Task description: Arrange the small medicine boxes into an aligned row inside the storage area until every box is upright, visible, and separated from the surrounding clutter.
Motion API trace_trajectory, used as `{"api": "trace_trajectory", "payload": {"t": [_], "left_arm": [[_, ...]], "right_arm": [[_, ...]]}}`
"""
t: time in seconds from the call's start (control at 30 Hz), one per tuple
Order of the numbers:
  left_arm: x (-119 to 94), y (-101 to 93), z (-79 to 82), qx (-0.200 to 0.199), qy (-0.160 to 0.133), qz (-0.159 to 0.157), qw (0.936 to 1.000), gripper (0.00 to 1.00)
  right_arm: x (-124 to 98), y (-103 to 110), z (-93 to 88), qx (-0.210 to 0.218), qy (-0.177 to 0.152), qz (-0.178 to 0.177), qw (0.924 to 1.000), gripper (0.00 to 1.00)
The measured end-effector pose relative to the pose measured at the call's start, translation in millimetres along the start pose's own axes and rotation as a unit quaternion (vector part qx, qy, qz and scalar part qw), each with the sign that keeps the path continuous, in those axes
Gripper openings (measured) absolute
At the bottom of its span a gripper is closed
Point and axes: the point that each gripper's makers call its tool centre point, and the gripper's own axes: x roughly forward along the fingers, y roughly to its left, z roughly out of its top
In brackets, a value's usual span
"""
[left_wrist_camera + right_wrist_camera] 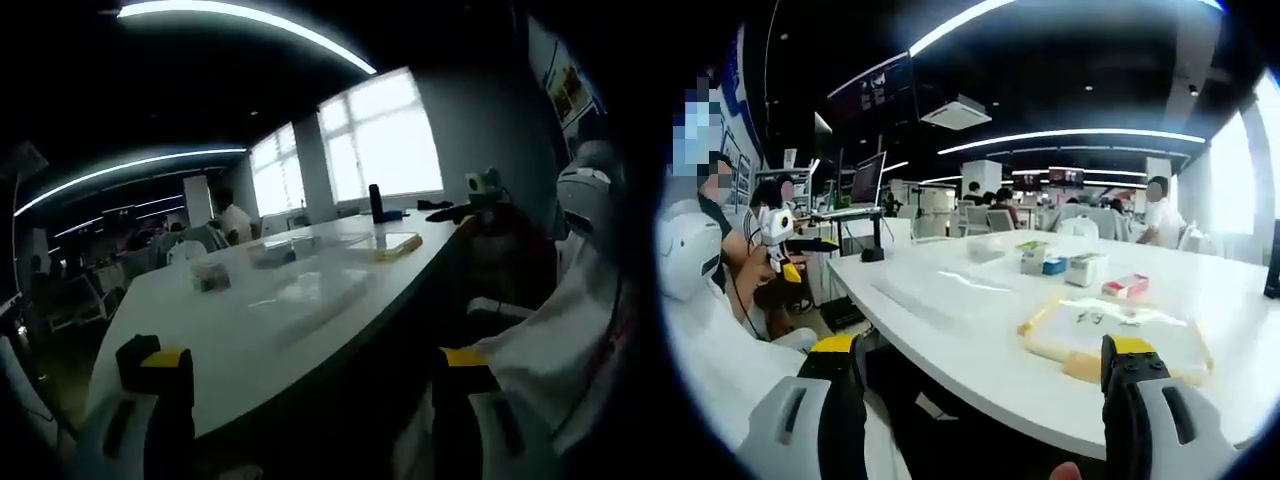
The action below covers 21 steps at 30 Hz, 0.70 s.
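Four small medicine boxes (pixel 1070 266) stand loosely grouped on the white bench (pixel 970 330), one red-and-white. My right tongs (pixel 985 375) and left tongs (pixel 310 385) both gape apart, holding nothing.

Open-plan office: long white table (pixel 970 300), monitors (pixel 867 180)

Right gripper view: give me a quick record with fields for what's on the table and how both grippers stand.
table: long white table, seen from its near edge
tray: shallow clear tray with yellow rim, lying flat near the right gripper
boxes: small group of medicine boxes beyond the tray, plus a pink box apart from them, nearer the tray
row: not formed yet; boxes loose on the table
left gripper: open, holding nothing, short of the table edge
right gripper: open, holding nothing
background: people seated at other desks
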Motion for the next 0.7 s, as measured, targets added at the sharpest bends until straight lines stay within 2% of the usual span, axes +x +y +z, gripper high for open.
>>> {"api": "trace_trajectory", "payload": {"t": [0.43,0.7], "left_arm": [[-0.7,2.4,-1.4,-0.005,-0.002,0.003,1.0,0.99],[0.8,4.4,0.7,-0.005,-0.001,0.006,1.0,0.99]], "right_arm": [[-1.0,-6.5,-4.4,-0.003,0.01,-0.014,0.9998,0.95],[-1.7,-7.5,6.4,-0.006,-0.005,-0.015,0.9999,0.95]]}}
